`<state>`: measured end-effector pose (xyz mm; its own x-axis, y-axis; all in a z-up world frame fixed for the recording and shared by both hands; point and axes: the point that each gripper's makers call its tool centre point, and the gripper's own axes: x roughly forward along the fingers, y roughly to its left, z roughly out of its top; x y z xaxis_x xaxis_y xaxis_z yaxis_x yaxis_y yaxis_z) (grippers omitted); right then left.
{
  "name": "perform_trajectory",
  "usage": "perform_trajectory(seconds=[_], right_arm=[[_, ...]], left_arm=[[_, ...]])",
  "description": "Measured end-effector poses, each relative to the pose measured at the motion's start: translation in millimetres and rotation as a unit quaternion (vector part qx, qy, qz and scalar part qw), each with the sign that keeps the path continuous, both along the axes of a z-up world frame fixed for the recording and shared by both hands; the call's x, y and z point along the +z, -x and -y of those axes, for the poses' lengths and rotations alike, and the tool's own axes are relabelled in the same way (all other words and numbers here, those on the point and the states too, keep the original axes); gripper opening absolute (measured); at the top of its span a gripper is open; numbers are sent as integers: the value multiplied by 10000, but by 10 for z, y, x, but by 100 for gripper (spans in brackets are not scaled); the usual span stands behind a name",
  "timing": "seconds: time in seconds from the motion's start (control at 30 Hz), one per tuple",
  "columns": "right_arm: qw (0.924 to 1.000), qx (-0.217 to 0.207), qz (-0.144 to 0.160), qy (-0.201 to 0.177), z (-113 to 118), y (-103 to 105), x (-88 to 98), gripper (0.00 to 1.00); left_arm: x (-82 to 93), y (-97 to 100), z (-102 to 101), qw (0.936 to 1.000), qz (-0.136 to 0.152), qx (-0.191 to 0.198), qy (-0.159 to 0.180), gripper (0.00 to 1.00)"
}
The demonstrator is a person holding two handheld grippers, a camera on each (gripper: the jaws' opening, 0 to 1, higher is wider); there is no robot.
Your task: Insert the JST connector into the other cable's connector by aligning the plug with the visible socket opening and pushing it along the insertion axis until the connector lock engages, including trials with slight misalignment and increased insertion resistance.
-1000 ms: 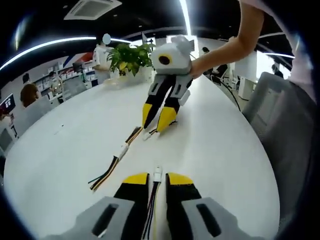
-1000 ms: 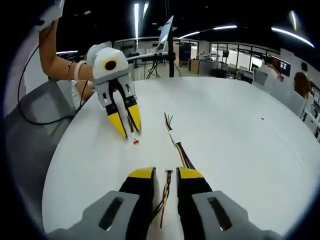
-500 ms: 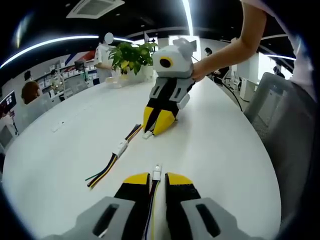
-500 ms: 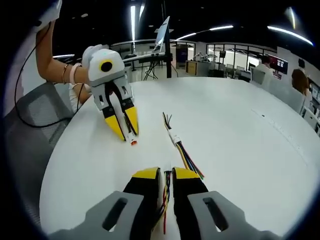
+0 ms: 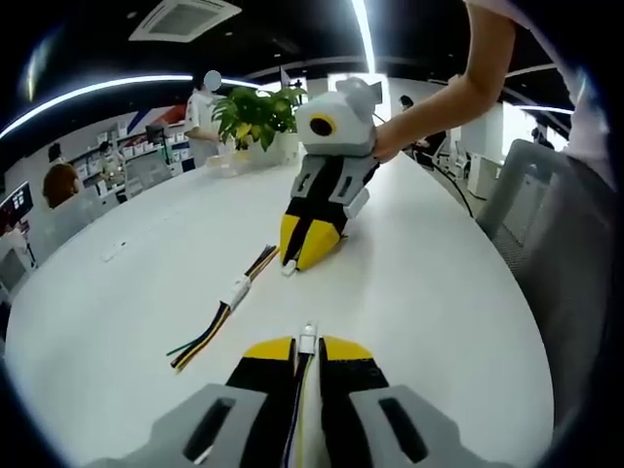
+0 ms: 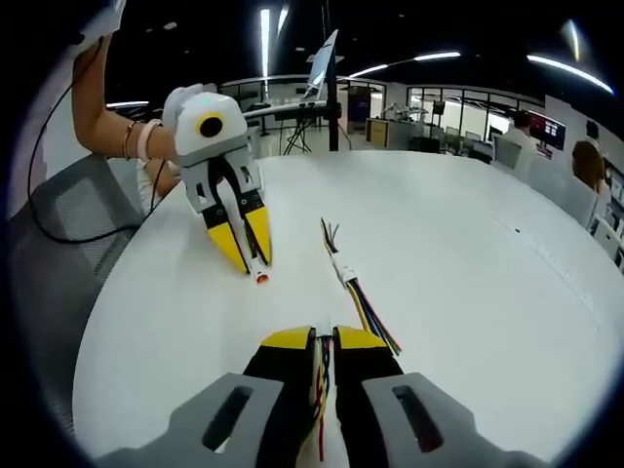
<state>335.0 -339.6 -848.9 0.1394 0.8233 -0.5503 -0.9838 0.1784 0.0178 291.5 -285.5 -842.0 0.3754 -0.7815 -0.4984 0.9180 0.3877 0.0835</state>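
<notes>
On the round white table [image 5: 439, 292] my left gripper [image 5: 306, 343] is shut on a multi-wire cable. Its white JST connector [image 5: 307, 336] pokes out just past the yellow fingertips. Facing it, my right gripper [image 5: 300, 257] is shut on the other cable, whose small connector [image 5: 290, 265] touches the table. In the right gripper view, my right gripper [image 6: 325, 337] pinches coloured wires [image 6: 321, 375]. There the left gripper [image 6: 252, 259] points down, with the connector [image 6: 259, 278] at its tips. The two connectors are well apart.
A spare cable with a white connector [image 5: 235, 292] lies left of the gap between the grippers, seen too as the spare cable [image 6: 346, 271]. A potted plant [image 5: 255, 112] stands at the far table edge. A grey chair [image 5: 546, 234] is at the right, and people sit far off.
The right gripper's jaws have come together onto its wires. The left gripper's jaws also narrowed slightly. Both grippers stay roughly where they were.
</notes>
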Motion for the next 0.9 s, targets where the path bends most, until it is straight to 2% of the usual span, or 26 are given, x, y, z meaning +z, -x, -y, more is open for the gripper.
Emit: perform_trajectory(seconds=[0.17, 0.27, 0.4, 0.5, 0.6, 0.67, 0.8, 0.9], right_arm=[[10000, 63, -58, 17, 2, 26, -13, 4], [9998, 184, 8, 102, -14, 68, -14, 4], [9996, 270, 16, 86, -38, 132, 38, 4], [9996, 292, 16, 64, -34, 146, 77, 4], [9996, 291, -31, 58, -19, 167, 124, 4], [9994, 327, -36, 86, -21, 219, 173, 3], [9988, 452, 58, 160, -5, 250, 251, 3], [9986, 479, 115, 195, 3, 267, 316, 3]], left_arm=[[1, 10, 14, 10000, -54, 21, 15, 0], [7, 7, 24, 10000, -43, 11, -64, 0], [4, 5, 12, 9998, -138, 121, 25, 0], [24, -10, -13, 9997, 41, 115, -201, 0], [143, -23, 8, 9999, 92, 146, -6, 0], [198, -27, 5, 9998, 143, 119, -34, 0], [252, -15, -9, 9996, 189, -10, -186, 0], [257, -37, -44, 9986, 271, -75, -444, 0]])
